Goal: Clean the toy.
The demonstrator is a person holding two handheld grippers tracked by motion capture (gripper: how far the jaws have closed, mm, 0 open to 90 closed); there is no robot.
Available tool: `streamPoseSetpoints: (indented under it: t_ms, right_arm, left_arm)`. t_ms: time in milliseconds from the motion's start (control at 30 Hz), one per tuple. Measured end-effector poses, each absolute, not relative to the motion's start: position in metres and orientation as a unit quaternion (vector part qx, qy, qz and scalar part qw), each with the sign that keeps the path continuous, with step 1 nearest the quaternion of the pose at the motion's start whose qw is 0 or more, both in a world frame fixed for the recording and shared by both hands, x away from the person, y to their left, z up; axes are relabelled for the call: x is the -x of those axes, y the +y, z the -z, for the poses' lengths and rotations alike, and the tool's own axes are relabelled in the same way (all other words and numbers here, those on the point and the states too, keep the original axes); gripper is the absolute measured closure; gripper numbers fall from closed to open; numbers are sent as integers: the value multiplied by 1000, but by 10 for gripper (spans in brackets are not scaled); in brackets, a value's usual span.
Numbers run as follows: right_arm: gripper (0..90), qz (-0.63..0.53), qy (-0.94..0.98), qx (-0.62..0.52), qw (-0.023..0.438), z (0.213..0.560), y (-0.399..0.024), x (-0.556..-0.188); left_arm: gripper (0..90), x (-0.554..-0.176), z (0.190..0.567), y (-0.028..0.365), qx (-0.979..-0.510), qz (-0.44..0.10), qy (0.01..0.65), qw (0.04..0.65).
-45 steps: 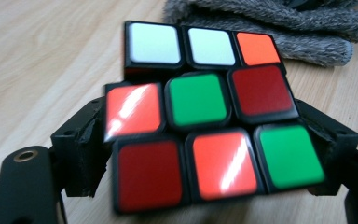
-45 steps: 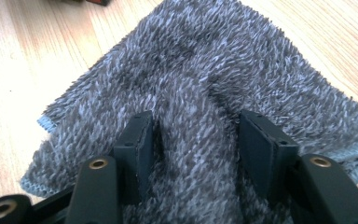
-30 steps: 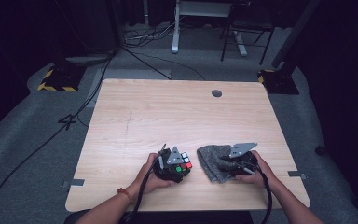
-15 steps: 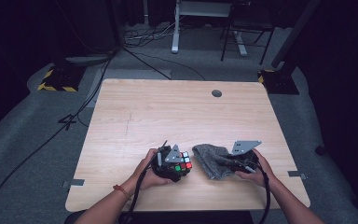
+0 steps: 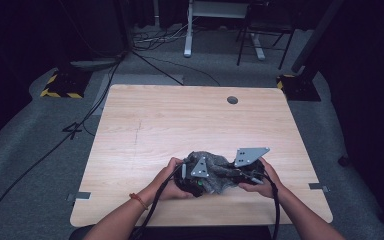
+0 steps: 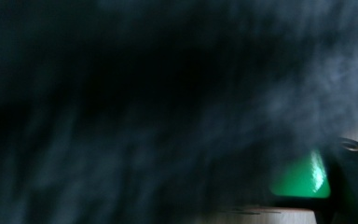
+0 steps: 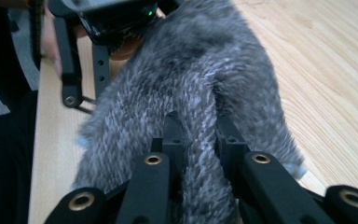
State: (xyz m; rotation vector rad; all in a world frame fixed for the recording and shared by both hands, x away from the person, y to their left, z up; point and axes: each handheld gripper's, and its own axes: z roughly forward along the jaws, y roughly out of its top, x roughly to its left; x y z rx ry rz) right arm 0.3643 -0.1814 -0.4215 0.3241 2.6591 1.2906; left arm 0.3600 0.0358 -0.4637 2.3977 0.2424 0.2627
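Work in hand: a grey furry cloth (image 5: 215, 172) is being drawn over a puzzle cube (image 6: 303, 179), apparently to wrap it.
Cloth: lower centre of the high view, bunched between both hands, just above the desk (image 5: 180, 125).
Right claw (image 7: 196, 126): clenched on a fold of the cloth, likely to pull it across.
Left claw (image 5: 196, 181): clenched on the cube, steadying it under the fur; only a green face peeks out, lower right of the left gripper view.
In the way: the fur hides the cube.
Around: cables and a stand on the floor at the upper frame.
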Motion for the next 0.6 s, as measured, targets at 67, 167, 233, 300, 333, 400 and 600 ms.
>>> streamPoseSetpoints:
  t_ms: [67,167,233,300,333,400,600]
  right_arm:
    - [782,-428,893,-111,87,422,-176,-365]
    - [780,-429,892,-111,87,420,-174,-367]
    - [780,-432,891,-105,88,420,-172,-365]
    - [780,-425,895,-97,92,420,-169,-362]
    - [780,-426,895,-95,88,420,-169,-361]
    - [780,-425,896,-97,82,421,-168,-361]
    - [780,-424,897,-93,87,420,-164,-361]
  left_arm:
    - [325,-362,464,36,-926,-109,94,349]
    - [325,-362,464,34,-929,-119,98,335]
    - [325,-363,465,32,-931,-120,104,329]
    - [325,-363,466,33,-932,-116,103,329]
    - [325,-364,466,32,-932,-115,102,328]
    - [325,-363,466,31,-933,-121,101,324]
    - [326,-363,464,33,-930,-119,100,332]
